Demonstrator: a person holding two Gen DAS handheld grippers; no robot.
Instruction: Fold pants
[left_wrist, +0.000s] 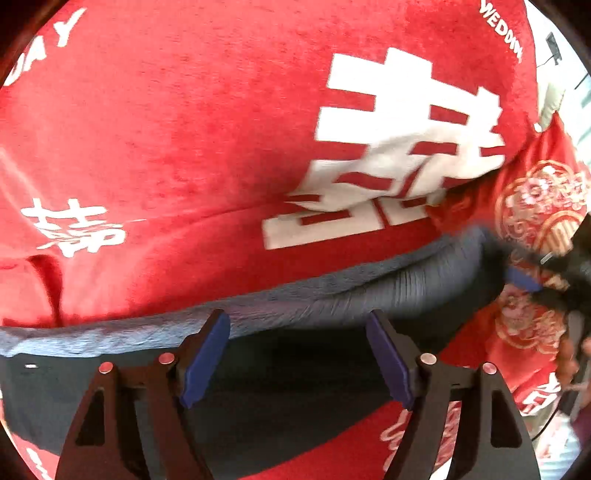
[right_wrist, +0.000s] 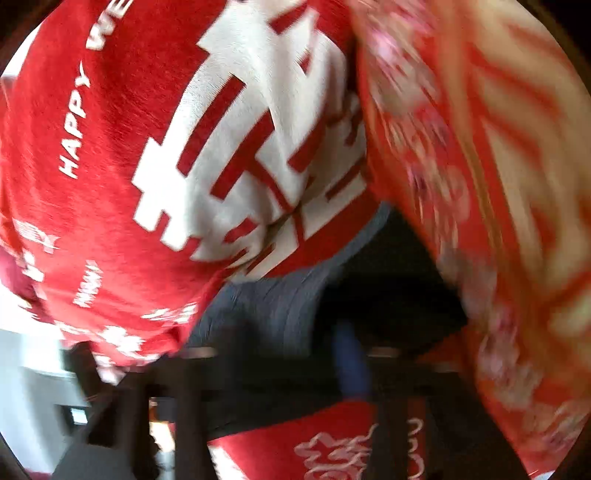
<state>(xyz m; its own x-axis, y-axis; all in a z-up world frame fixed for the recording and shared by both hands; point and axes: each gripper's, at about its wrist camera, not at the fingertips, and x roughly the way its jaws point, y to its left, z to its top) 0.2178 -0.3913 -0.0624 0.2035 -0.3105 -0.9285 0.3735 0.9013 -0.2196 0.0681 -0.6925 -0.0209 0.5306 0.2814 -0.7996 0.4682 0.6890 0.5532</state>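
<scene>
Red plush cloth, a blanket (left_wrist: 166, 129) with big white signs and small white words, is seen across most of both views, and the pants are laid on it so that they can be folded on something soft and flat. What lies under the blanket cannot be told. The pants (left_wrist: 369, 291) are dark grey-blue, with a ribbed band along one edge, and they are spread low in the left view, just in front of the left gripper (left_wrist: 297, 354). That gripper is held wide apart, with nothing between its blue pads (left_wrist: 207, 358), and it is hung just over the dark cloth; it is judged that it is held this way so that the edge of the pants can be taken next. At the far right of the left view the right gripper (left_wrist: 526, 278) is seen at the end of the ribbed band, but it is blurred there. In the right view the right gripper (right_wrist: 351, 363) is blurred too, and only one blue pad is made out over the pants (right_wrist: 266, 314), so it cannot be told whether anything is pinched. A second red cloth with gold and pink patterns (right_wrist: 480, 184) is seen beside the pants.
</scene>
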